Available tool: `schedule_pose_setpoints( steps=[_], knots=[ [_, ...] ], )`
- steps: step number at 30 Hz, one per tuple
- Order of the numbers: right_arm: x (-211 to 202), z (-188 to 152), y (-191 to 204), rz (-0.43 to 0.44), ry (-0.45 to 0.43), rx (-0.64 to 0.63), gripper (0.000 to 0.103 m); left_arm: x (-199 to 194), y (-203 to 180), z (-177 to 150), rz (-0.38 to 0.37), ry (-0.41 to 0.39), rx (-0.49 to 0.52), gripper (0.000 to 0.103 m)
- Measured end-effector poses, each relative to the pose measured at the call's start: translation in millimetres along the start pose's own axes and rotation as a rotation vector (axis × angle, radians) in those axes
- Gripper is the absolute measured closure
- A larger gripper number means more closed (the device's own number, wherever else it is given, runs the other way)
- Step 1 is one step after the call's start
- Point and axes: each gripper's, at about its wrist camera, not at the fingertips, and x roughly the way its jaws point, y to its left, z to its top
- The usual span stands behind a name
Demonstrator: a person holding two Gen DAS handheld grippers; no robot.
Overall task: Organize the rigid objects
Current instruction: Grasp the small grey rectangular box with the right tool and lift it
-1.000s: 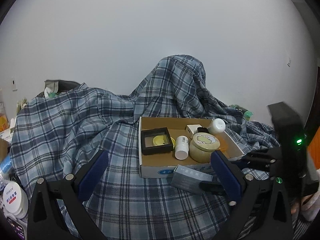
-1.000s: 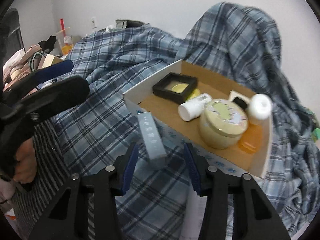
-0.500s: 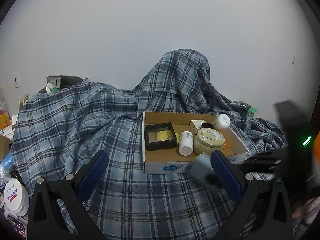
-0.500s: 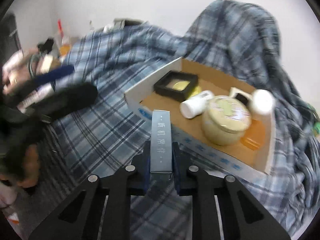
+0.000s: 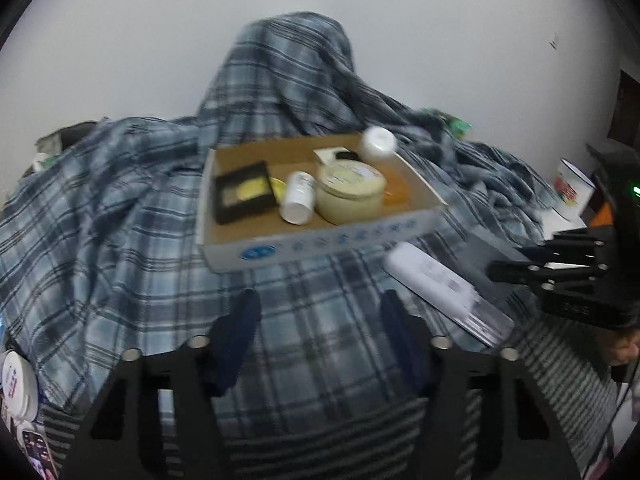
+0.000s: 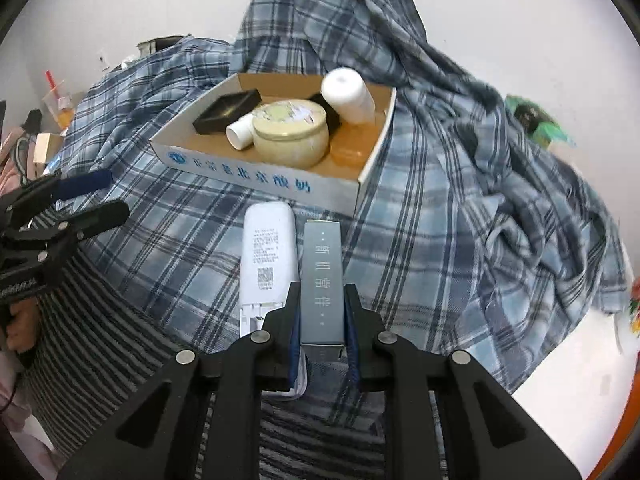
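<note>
The right tool (image 6: 322, 322) grips a grey box (image 6: 322, 276) beside a white device (image 6: 266, 256). The left tool (image 5: 320, 332), its jaws just closing, holds nothing over the plaid cloth (image 5: 120, 216) before the tray (image 5: 320, 240).

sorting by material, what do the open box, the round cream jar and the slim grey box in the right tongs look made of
Open box: cardboard, brown raw inside, printed white front.
Round cream jar: probably glazed ceramic or glass, faint sheen.
Slim grey box: likely coated card, satin metallic grey.

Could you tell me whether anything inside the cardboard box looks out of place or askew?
Yes. In the cardboard box, the small white bottle lies on its side against the cream jar, while the larger white bottle stands upright. The black frame sits tilted.
</note>
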Motion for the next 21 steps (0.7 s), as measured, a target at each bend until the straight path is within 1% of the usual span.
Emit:
schedule_pose_setpoints(
  steps=[1,4,5,9,13,19,21],
  knots=[
    [2.6,-0.8,-0.4,0.006,0.006,0.006,0.085,1.1,-5.1,-0.6,-0.014,0.013,0.009,0.056],
    [6.9,-2.9,4.2,0.0,0.005,-0.005,0.085,5.6,-11.6,-3.1,-0.034,0.041,0.022,0.062],
    [6.9,-3.0,7.2,-0.008,0.003,-0.014,0.085,7.9,-13.2,-4.0,-0.033,0.047,0.028,0.063],
    [9.5,0.2,12.1,0.01,0.004,-0.006,0.085,16.4,-11.5,-8.9,-0.063,0.072,0.011,0.063],
    [13.0,4.3,18.8,0.057,0.013,0.007,0.085,23.7,-9.4,-9.8,-0.083,0.097,-0.002,0.063],
    [4.9,12.0,32.8,0.087,-0.013,-0.009,0.085,22.5,-7.8,-9.8,-0.107,0.09,-0.011,0.063],
    [3.0,13.8,35.8,0.162,0.006,-0.002,0.085,23.7,-9.7,-9.9,-0.114,0.096,-0.002,0.063]
  ],
)
